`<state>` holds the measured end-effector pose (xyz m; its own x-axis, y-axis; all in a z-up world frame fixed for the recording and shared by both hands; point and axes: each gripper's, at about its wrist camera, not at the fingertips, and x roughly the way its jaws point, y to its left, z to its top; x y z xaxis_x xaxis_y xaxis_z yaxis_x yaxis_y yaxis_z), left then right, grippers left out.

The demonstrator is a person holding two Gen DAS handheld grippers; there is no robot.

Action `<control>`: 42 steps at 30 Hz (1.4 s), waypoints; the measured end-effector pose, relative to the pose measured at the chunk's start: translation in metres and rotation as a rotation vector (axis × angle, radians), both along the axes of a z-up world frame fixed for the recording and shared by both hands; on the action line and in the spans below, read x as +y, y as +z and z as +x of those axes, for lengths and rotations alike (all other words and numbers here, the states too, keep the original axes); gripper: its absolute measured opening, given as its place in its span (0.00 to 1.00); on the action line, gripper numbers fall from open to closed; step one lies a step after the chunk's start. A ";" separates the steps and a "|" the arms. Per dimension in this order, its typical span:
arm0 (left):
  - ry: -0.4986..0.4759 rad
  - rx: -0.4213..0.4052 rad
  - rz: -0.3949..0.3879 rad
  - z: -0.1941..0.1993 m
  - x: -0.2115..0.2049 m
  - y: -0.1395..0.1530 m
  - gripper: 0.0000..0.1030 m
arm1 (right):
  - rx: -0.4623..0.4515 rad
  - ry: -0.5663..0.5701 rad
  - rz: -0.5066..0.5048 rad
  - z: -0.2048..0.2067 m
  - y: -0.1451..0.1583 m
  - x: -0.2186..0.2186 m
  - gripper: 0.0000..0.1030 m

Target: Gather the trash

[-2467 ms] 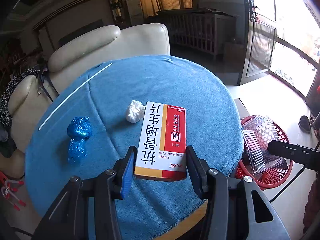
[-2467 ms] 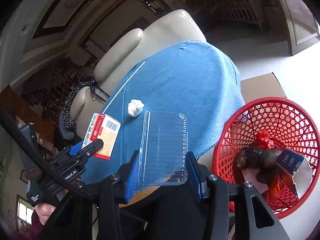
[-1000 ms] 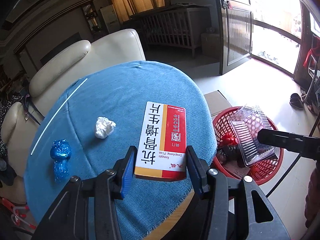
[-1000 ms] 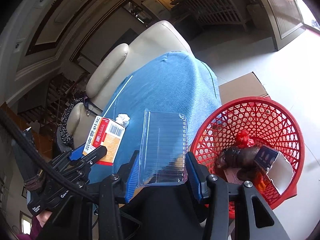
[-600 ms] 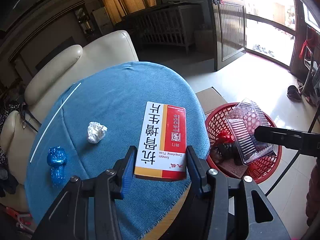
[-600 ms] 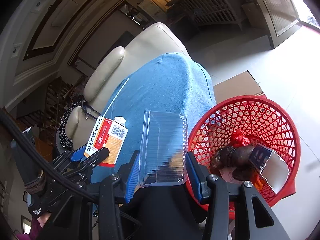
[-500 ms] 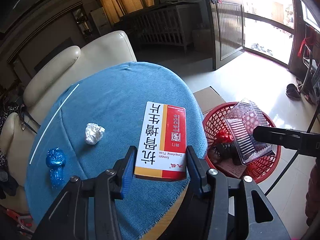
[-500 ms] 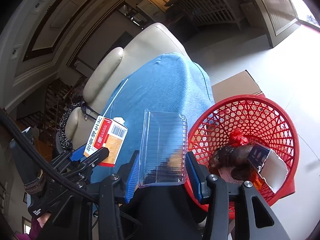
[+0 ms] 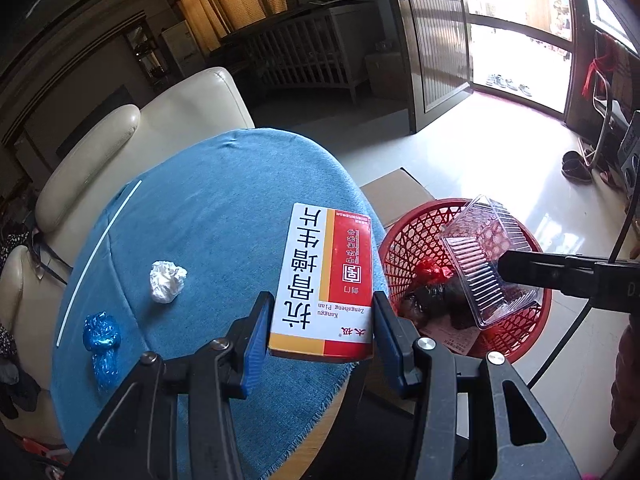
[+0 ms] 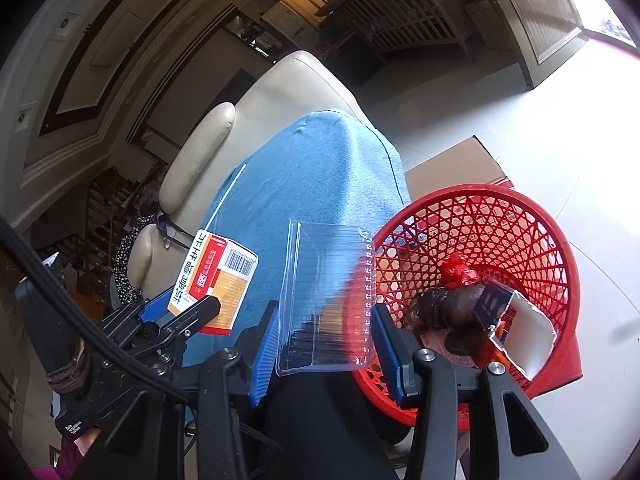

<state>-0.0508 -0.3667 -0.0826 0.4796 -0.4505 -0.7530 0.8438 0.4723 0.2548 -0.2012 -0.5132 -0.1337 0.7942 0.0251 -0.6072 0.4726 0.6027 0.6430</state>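
My left gripper is shut on a red, white and yellow medicine box, held over the edge of the blue-clothed round table. My right gripper is shut on a clear plastic clamshell tray, which hangs by the left rim of the red mesh basket. From the left wrist view the tray sits above the basket. The basket holds a red bag, dark lumps and torn paper. A crumpled white paper ball and a blue wrapper lie on the cloth.
A thin white stick lies near the table's far left edge. Cream leather armchairs stand behind the table. A flat cardboard box lies on the tiled floor behind the basket. A white crib and an open door are further back.
Both grippers have carried their loads to the right, toward the basket; the table slid left in view. The clear tray now overlaps the basket's rim. Neither grip changed.
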 end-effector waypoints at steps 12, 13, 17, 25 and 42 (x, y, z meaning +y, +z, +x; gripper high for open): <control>-0.047 -0.006 0.028 -0.004 -0.017 -0.005 0.49 | -0.001 -0.040 0.013 -0.015 -0.001 -0.008 0.47; -0.049 -0.007 0.030 -0.004 -0.018 -0.005 0.49 | -0.001 -0.043 0.015 -0.016 -0.001 -0.009 0.47; -0.056 -0.008 0.038 -0.005 -0.022 -0.007 0.49 | 0.001 -0.057 0.018 -0.021 -0.004 -0.015 0.47; -0.082 -0.008 0.054 -0.012 -0.029 -0.013 0.49 | 0.006 -0.086 0.026 -0.031 -0.009 -0.024 0.47; -0.134 0.021 0.083 -0.032 -0.051 -0.028 0.49 | 0.021 -0.143 0.040 -0.055 -0.021 -0.041 0.47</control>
<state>-0.0827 -0.4179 -0.1108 0.4032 -0.4448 -0.7997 0.9033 0.3333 0.2701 -0.2558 -0.5543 -0.1546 0.7787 -0.0628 -0.6243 0.5651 0.5026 0.6543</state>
